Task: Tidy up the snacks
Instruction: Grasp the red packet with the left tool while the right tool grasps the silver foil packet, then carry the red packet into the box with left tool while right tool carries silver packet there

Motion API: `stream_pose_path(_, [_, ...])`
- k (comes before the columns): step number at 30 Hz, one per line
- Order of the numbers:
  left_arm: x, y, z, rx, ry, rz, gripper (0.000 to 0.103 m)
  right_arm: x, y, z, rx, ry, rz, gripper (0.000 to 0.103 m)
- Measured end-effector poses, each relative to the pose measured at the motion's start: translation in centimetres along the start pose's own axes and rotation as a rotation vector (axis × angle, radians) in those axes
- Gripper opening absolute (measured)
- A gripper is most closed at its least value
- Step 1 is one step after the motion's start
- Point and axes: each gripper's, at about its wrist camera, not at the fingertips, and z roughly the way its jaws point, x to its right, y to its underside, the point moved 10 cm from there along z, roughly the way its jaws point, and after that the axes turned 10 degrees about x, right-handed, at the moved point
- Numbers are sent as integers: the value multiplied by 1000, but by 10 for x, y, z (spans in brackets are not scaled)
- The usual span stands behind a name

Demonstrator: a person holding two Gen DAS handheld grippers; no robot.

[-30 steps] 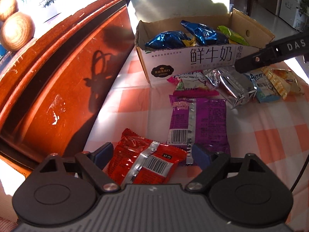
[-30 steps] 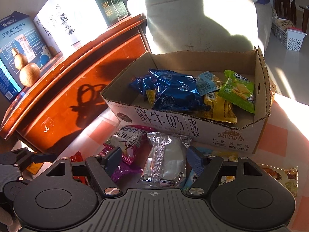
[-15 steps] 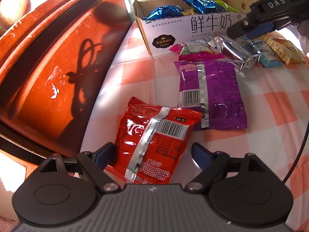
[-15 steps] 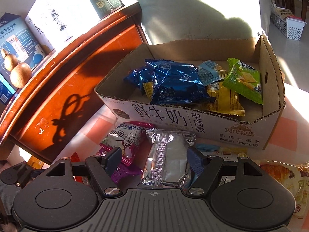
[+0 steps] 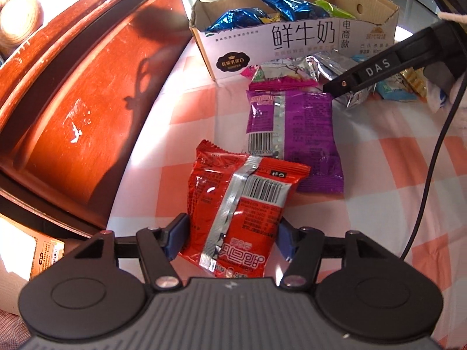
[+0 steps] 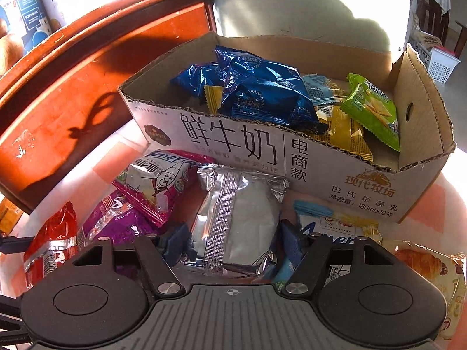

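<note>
Sunlit room, pale tiled floor (image 6: pixel 451 93) at far right with a white perforated basket (image 6: pixel 442 64) on it. Large red-brown wooden cabinet (image 5: pixel 73 102) along the left, shadows across its panel, printed cartons (image 6: pixel 26 14) on top. Worktop (image 5: pixel 394 175) under an orange-and-white checked cloth, butted against that cabinet. Open cardboard box (image 6: pixel 233 143) with bold black Chinese lettering at the worktop's far side, holding blue (image 6: pixel 262 93), yellow (image 6: pixel 344 128) and green (image 6: pixel 373 110) snack packets. Loose packets just in front of the box: purple packet (image 5: pixel 294 137), magenta packet (image 6: pixel 157 180) overlapping it, croissant packet (image 6: pixel 429 265) at right. Left tool (image 5: pixel 232 234) clenched on the red packet (image 5: pixel 242 204), pads pressed to both its sides, packet's far edge over the purple one. Right tool (image 6: pixel 230 242) astride the silver packet (image 6: pixel 236 221), pads close beside it; grasped or merely flanked, cannot tell.
</note>
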Motion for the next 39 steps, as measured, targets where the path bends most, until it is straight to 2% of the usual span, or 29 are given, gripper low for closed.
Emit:
stream_pose_path(2, [2,3,-4,-3,1,-12,61,-2,4,-5,-15,-22,-8,59])
stream_pose_path(11, [19,13,-22,-1,8,-55,61,-15,33,-46,-80,-90,4,58])
stream_pose_path(17, [48,7,-27,13,110,-70,61,-28,60,-66,-112,-112,-19,58])
stream_pose_path(20, [58,2,-24,16,99,-52,62,-27,62,-68,-117,-119,-12,60])
stream_pose_path(24, [66,0,-15,15,70,-24,72,-22,62,-65,-110,-98,-1,64])
stream_pose_path(28, [69,-1,-9,25,62,-10,76,-21,61,-65,-107,-92,-4,64])
stream_pose_path(29, [70,-2,-8,31,64,-14,76,-22,61,-65,-107,-90,-13,64])
stream_pose_path(32, [69,-4,-8,37,73,-39,64,-25,61,-64,-108,-86,-30,61])
stream_pose_path(39, [66,-12,-23,64,82,-66,63,-19,53,-71,-76,-96,-10,59])
